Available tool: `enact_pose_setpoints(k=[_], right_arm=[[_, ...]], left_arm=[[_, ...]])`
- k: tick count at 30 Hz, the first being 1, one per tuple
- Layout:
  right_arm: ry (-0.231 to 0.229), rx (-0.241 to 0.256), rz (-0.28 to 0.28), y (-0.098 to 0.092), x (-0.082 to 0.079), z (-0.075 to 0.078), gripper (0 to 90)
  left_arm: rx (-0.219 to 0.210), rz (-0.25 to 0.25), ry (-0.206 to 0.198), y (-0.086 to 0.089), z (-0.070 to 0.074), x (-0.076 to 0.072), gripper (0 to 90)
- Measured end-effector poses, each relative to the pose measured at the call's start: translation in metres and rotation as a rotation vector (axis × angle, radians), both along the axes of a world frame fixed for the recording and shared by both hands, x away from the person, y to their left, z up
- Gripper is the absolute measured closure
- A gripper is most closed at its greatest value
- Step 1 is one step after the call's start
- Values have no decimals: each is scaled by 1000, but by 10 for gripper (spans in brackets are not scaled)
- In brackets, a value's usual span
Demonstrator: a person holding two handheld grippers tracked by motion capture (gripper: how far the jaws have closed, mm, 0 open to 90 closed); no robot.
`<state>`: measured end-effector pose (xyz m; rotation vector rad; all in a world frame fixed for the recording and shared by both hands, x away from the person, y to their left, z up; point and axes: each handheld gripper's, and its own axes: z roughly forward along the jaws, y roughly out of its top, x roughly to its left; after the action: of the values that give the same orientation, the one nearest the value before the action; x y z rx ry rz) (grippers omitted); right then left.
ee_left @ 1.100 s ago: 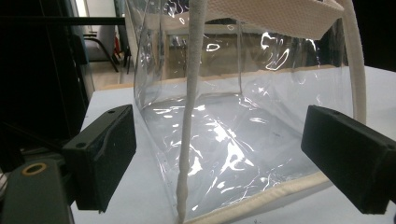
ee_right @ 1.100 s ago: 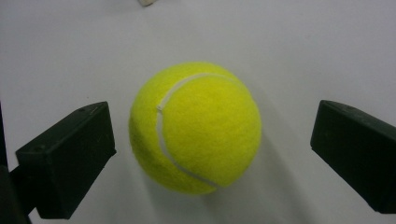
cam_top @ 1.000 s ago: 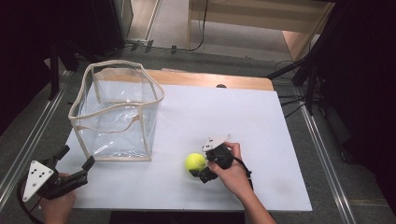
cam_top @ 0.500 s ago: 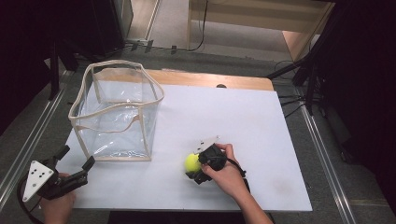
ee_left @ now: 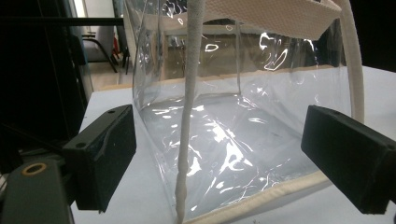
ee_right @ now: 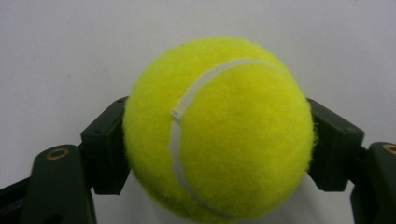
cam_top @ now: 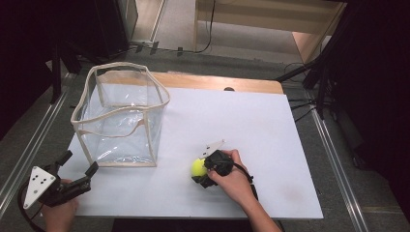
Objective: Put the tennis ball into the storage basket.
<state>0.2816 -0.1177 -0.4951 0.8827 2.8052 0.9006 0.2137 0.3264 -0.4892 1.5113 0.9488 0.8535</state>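
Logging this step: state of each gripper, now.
Left gripper: open, holding nothing, facing the clear bag.
Right gripper: shut on the tennis ball.

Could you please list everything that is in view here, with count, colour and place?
ball: 1, yellow-green with a white seam, on the board's near middle, between the right tool's jaws
bag: 1, clear with cream trim, open-topped, upright on the board's left part
board: 1, white, covering most of the table
table: 1, wooden, its edge showing along the board's far side
cables: several, black, on the floor beyond the table
left tool: 1, black, jaws open, near left corner, pointing at the bag
right tool: 1, black, jaws against the ball's sides
hands: 2, one on each tool
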Motion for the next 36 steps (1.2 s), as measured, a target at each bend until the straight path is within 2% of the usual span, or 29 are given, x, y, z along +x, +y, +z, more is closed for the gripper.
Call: enact_pose_setpoints(k=[19, 36], right_arm=[[16, 15, 43, 4, 6, 7, 238], [20, 36, 80, 27, 24, 19, 238]], left_arm=[[1, -1, 2, 1, 0, 0, 104], [-3, -4, -1, 1, 0, 0, 104]])
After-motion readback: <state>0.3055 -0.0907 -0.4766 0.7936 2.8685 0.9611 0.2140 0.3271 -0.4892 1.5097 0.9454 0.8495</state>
